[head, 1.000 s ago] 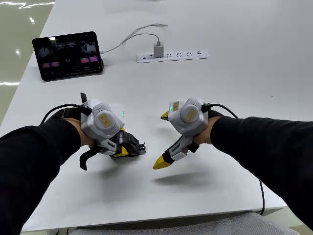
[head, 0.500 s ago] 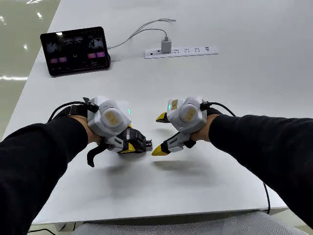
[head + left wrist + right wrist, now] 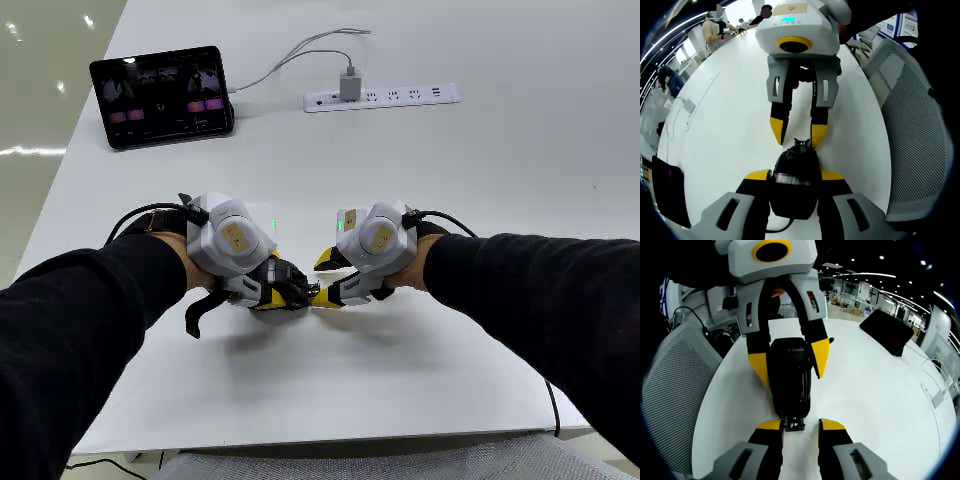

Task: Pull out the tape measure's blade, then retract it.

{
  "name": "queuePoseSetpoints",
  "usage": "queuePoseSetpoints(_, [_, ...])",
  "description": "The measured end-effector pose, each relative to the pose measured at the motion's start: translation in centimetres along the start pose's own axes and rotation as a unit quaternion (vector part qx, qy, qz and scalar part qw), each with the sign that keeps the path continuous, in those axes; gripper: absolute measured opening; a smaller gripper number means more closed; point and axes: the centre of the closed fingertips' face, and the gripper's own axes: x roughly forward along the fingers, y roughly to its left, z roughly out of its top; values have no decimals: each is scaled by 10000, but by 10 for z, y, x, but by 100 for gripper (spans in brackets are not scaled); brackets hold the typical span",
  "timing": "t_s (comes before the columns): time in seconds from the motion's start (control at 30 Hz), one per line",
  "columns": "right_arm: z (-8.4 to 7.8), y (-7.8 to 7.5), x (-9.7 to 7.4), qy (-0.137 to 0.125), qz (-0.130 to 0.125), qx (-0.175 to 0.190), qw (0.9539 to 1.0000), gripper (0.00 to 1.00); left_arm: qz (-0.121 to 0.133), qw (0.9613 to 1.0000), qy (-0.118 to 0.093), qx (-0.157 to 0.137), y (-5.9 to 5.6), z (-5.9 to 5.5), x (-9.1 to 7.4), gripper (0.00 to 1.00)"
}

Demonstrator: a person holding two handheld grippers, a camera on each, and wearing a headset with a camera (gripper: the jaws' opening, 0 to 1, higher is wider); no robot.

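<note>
While a person in black sleeves leans over a plain white table, the left claw is clenched on a black tape measure with yellow trim, held just above the table close to its near edge, about midway along it. The tape measure's long axis runs roughly parallel to that edge, and its mouth and small metal end hook point straight at the right claw. That claw faces the left one head-on, jaws parted, with the hook sitting between its yellow tips; one tip is at the hook and the other stands a little clear, so nothing is gripped. Toward the far left corner a dark tablet with a lit screen is propped up, and a white power strip lies along the far side with a grey charger plugged in and a pale cable looping away. Glossy floor shows past the left edge, a grey mesh chair stands at the near edge, and rows of ceiling lights mark an open workroom.
</note>
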Motion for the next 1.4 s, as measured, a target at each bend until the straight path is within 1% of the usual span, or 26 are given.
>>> queuePoseSetpoints(0.07, [-2, 4, 3, 91, 86, -193, 9997, 20, 10, 10000, -15, 5, 0, 0, 0, 30])
queuePoseSetpoints(0.1, [-6, 7, 4, 192, 155, -256, 9994, 16, 12, 10000, -24, 3, 0, 0, 0, 30])
queuePoseSetpoints(0.13, [-3, 11, 5, 115, 190, -211, 9995, 13, 11, 10000, -33, -2, 0, 0, 0, 30])
queuePoseSetpoints(0.17, [-2, 9, 5, 150, 152, -220, 9995, 13, 8, 10000, -31, 7, 0, 0, 0, 30])
queuePoseSetpoints(0.2, [-2, 9, 5, 148, 177, -251, 9994, 13, 7, 10000, -27, 5, 0, 0, 0, 30])
queuePoseSetpoints(0.37, [-3, 8, 4, 156, 192, -52, 9997, 12, 15, 10000, -40, -1, 1, 0, 0, 30])
queuePoseSetpoints(0.47, [-3, 8, 4, 185, 178, -97, 9996, 13, 14, 10000, -42, -13, 1, 0, 1, 30])
queuePoseSetpoints(0.6, [-4, 8, 4, 199, 254, -247, 9992, 12, 13, 10000, -43, -19, 2, -1, 1, 30])
queuePoseSetpoints(0.7, [-5, 7, 5, 207, 254, -143, 9994, 11, 30, 10000, -45, -29, 2, -1, 2, 30])
queuePoseSetpoints(0.73, [-5, 6, 5, 186, 278, -40, 9994, 11, 31, 10000, -39, -21, 2, -1, 2, 30])
queuePoseSetpoints(0.87, [-5, 7, 4, 185, 317, -81, 9993, 11, 8, 10000, -42, -36, 3, -2, 2, 30])
queuePoseSetpoints(1.13, [-7, 7, 3, 168, 288, 3, 9994, 11, -14, 10000, -37, -82, 3, -2, 2, 30])
queuePoseSetpoints(1.3, [-7, 7, 1, 185, 276, -73, 9994, 11, -20, 10000, -34, -87, 2, -1, 3, 30])
queuePoseSetpoints(1.4, [-9, 7, 0, 202, 280, -40, 9994, 11, -15, 10000, -33, -91, 2, -1, 3, 30])
